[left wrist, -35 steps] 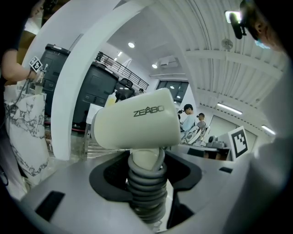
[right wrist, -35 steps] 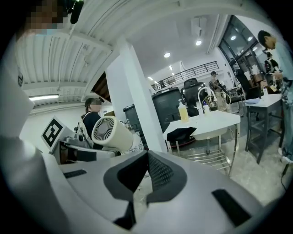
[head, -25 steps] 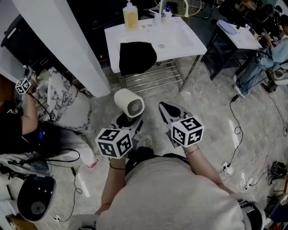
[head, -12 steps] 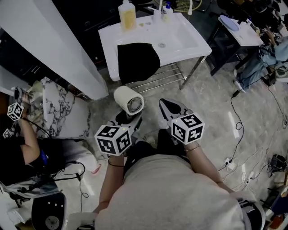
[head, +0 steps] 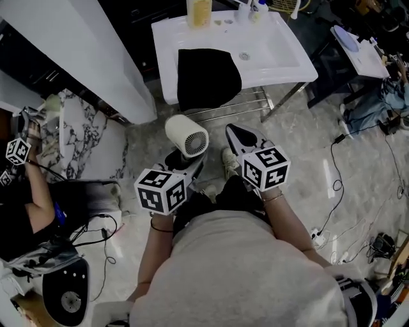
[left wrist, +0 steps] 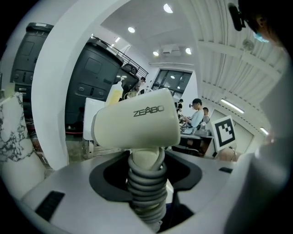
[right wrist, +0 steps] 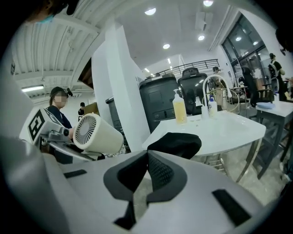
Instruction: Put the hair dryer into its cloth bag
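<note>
A cream hair dryer (head: 186,135) with its grey cord wound round the handle (left wrist: 145,189) is held upright in my left gripper (head: 182,167), which is shut on the handle. The dryer's round grille (right wrist: 87,129) faces the right gripper view. My right gripper (head: 243,142) is shut with nothing between its jaws and hangs just right of the dryer. The black cloth bag (head: 207,78) lies draped over the near edge of the white table (head: 281,60), ahead of both grippers. It also shows in the right gripper view as a dark bag (right wrist: 176,143) on the table edge.
On the table's far side stand a yellow bottle (head: 199,11) and a small bottle (head: 258,9). A metal rack (head: 236,105) sits under the table. A white pillar (head: 83,57) rises at the left. A person (head: 29,185) with another marker cube is at the far left. Cables (head: 339,211) trail over the floor at the right.
Both grippers and the dryer have come closer to the white table and the black bag. The grips look the same.
</note>
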